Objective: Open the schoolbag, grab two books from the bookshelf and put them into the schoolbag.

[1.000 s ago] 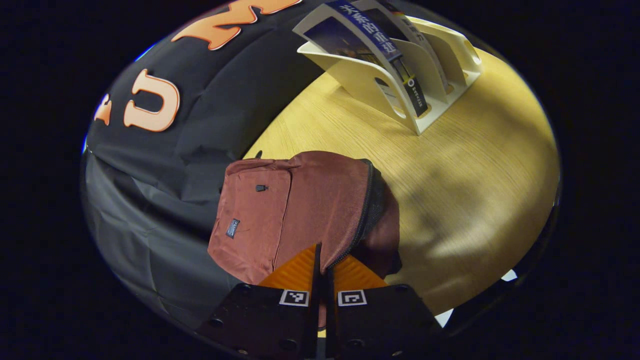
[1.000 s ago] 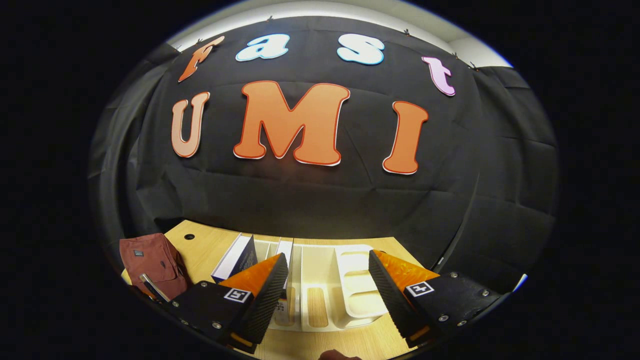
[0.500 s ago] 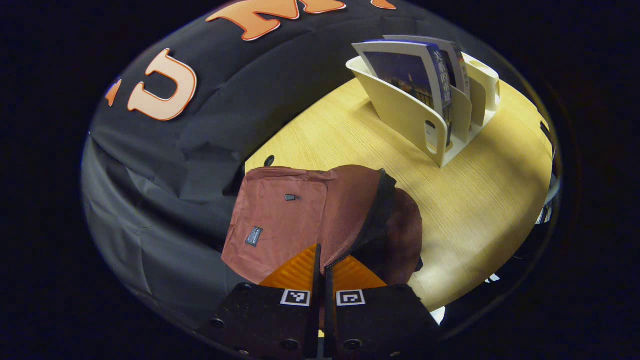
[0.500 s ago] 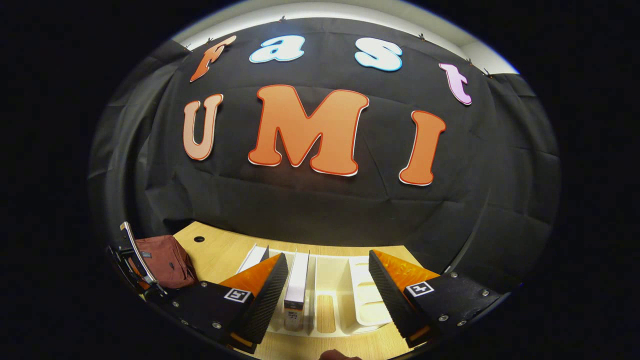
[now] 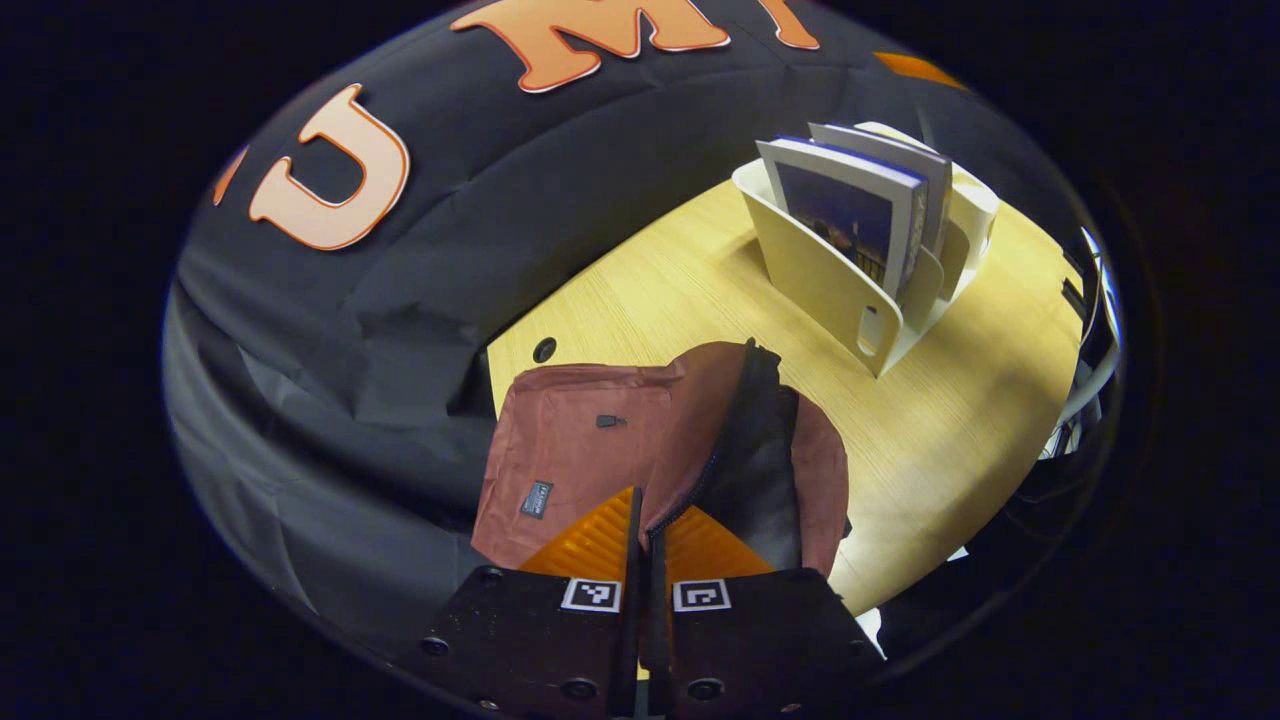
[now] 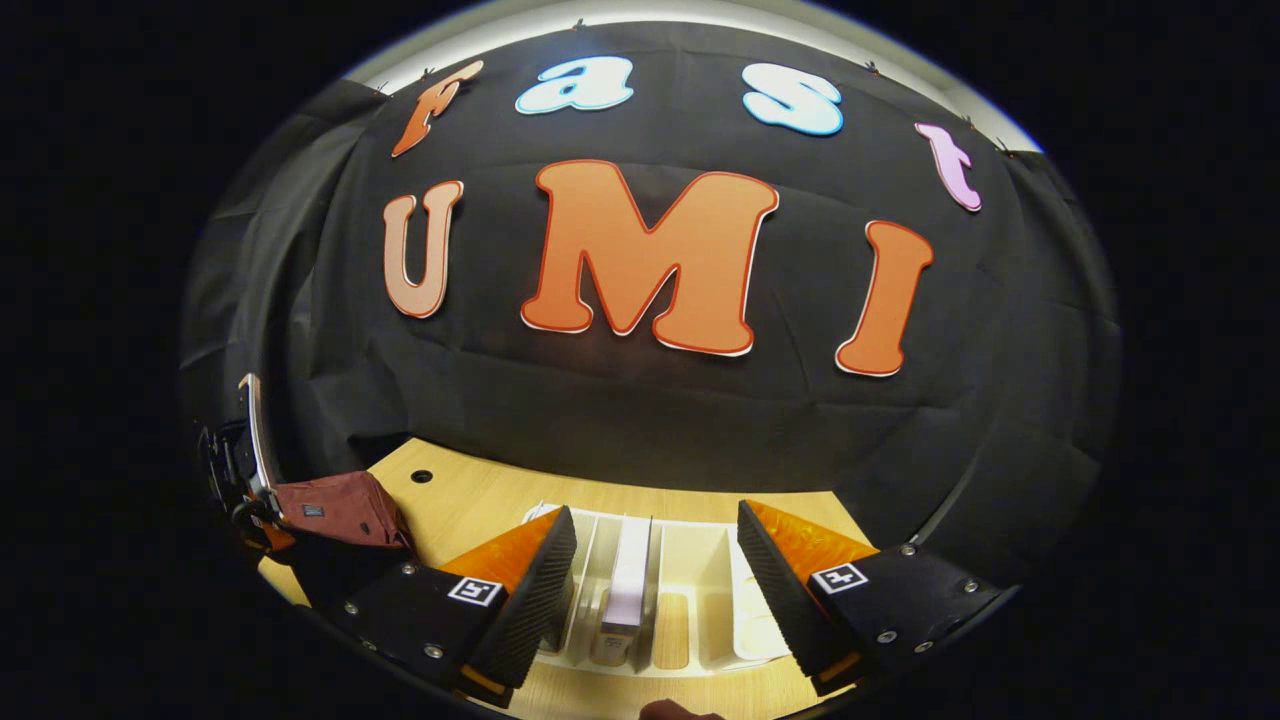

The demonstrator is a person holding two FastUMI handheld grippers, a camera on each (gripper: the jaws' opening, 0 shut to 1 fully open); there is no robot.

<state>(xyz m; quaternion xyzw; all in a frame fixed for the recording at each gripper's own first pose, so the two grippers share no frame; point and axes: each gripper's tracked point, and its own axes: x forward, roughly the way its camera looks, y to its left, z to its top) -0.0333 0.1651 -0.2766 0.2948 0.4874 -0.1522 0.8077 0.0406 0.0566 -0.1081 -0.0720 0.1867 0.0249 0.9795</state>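
The maroon schoolbag (image 5: pixel 590 450) lies on the wooden table, its zipper parted over a dark inside (image 5: pixel 760 470). My left gripper (image 5: pixel 645 525) is shut on the zipper at the bag's near edge. Behind it, the cream bookshelf (image 5: pixel 820 285) holds two upright books (image 5: pixel 850 215). In the right gripper view my right gripper (image 6: pixel 655 555) hangs open just above the bookshelf (image 6: pixel 715 620). One book (image 6: pixel 630 575) stands in the gap between its fingers, untouched. The schoolbag (image 6: pixel 340 505) shows at far left, with the left gripper (image 6: pixel 245 470) by it.
The table (image 5: pixel 960 400) has a small cable hole (image 5: pixel 545 349) near its back corner by the bag. The black cloth wall runs close behind the bag and the shelf. Bare tabletop lies between the bag and the bookshelf.
The bag's zipper opening has widened as my left gripper kept pulling. My right gripper has shifted over the shelf, so a book now stands between its open fingers.
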